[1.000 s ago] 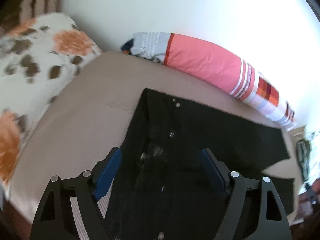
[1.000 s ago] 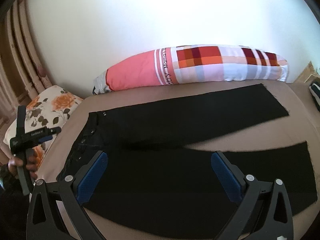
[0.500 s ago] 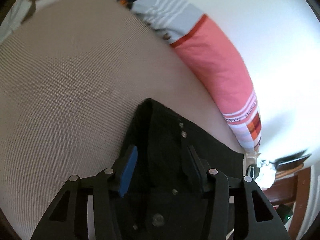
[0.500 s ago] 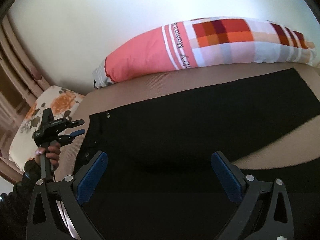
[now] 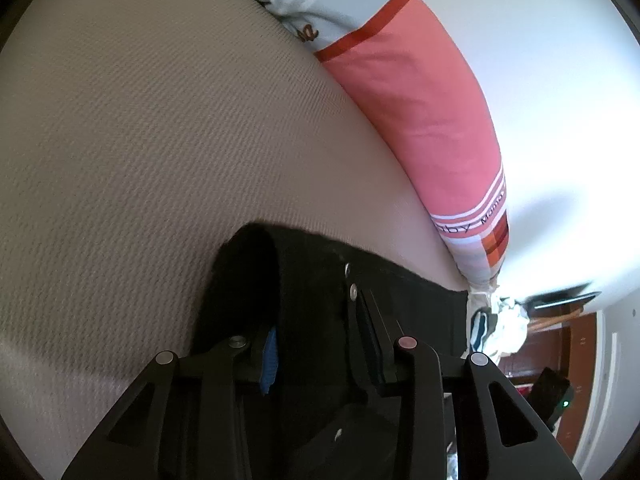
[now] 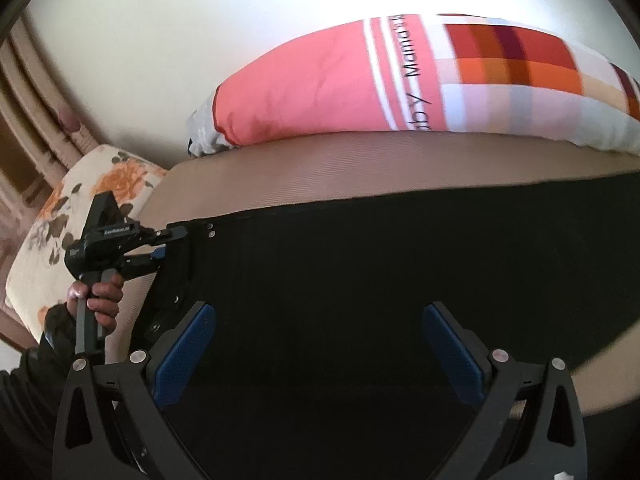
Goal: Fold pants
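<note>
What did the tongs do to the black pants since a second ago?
The left tongs moved in onto the waistband of the black pants and closed from wide open to pinch it. The right tongs came nearer over the pants, staying open and holding nothing. The pants stayed spread on the bed, and the pink bolster pillow did not move.

A brown bed (image 6: 360, 160) with a ribbed cover fills most of both views. A long pink pillow (image 6: 320, 88) lies along its far edge, next to a white wall (image 6: 200, 20). The pillow has stripes, black letters and red and orange squares. A flower pillow (image 6: 60, 216) with orange blooms sits at the end of the bed. Some crumpled cloth (image 5: 500, 320) and dark wood furniture (image 5: 576, 344) show past the bed.
</note>
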Demonstrator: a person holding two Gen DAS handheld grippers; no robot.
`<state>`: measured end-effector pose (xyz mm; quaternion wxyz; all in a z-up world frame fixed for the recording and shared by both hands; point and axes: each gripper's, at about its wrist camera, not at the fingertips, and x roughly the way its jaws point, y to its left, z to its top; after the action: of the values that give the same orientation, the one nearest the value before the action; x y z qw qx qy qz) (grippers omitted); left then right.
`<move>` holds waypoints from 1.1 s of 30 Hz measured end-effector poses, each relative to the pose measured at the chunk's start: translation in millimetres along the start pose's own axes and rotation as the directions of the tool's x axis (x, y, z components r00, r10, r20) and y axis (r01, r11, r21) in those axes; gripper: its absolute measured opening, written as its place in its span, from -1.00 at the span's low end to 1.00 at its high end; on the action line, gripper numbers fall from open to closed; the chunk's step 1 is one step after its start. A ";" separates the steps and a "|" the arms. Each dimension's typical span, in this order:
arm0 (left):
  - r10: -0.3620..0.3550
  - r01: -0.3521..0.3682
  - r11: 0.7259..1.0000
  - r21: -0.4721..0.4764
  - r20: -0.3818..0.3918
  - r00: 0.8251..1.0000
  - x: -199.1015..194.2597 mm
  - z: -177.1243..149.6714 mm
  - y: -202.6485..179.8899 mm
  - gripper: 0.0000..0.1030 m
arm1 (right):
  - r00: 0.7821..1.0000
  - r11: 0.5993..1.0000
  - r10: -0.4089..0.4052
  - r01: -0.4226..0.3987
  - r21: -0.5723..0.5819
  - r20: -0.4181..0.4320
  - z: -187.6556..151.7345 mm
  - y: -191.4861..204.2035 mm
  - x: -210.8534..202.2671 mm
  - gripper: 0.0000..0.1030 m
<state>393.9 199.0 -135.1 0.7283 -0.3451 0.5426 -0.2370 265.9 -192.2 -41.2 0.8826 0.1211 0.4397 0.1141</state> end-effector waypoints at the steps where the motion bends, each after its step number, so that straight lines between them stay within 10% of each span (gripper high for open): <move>1: -0.003 0.003 1.000 0.003 0.011 1.000 1.2 1.5 -2.4 -0.30 | 1.000 1.000 0.010 -0.010 -0.021 -0.009 6.2 -0.5 7.4 1.00; 7: -0.075 0.081 0.994 -0.079 0.084 0.994 11.7 7.0 0.8 -0.33 | 0.994 0.986 0.068 -0.080 -0.146 -0.089 43.4 -11.4 46.0 1.00; 11: -0.037 0.035 0.999 0.020 0.124 0.992 5.0 -1.7 -19.5 -0.82 | 0.984 0.964 0.073 -0.111 -0.244 -0.160 69.9 -21.3 69.1 1.00; 14: -0.082 0.071 0.994 0.078 0.147 0.986 -11.1 -9.1 -34.4 -0.82 | 0.967 0.936 0.096 -0.169 -0.310 -0.236 89.1 -29.7 84.8 1.00; 27: -0.194 0.117 0.939 0.323 0.216 0.957 -76.6 -52.5 -102.5 -0.82 | 0.796 0.728 0.127 -0.480 -0.490 -0.591 126.5 -45.1 125.8 0.45; 33: -0.124 0.043 0.947 0.317 0.238 0.963 -83.7 -57.9 -111.2 -0.82 | 0.770 0.702 0.031 -0.470 -0.535 -0.637 120.0 -74.8 126.6 -0.11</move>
<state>316.9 172.8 -8.2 0.8261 -0.2774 0.3853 -0.3034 443.8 -237.5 -89.4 0.6599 -0.1824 0.5950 0.4209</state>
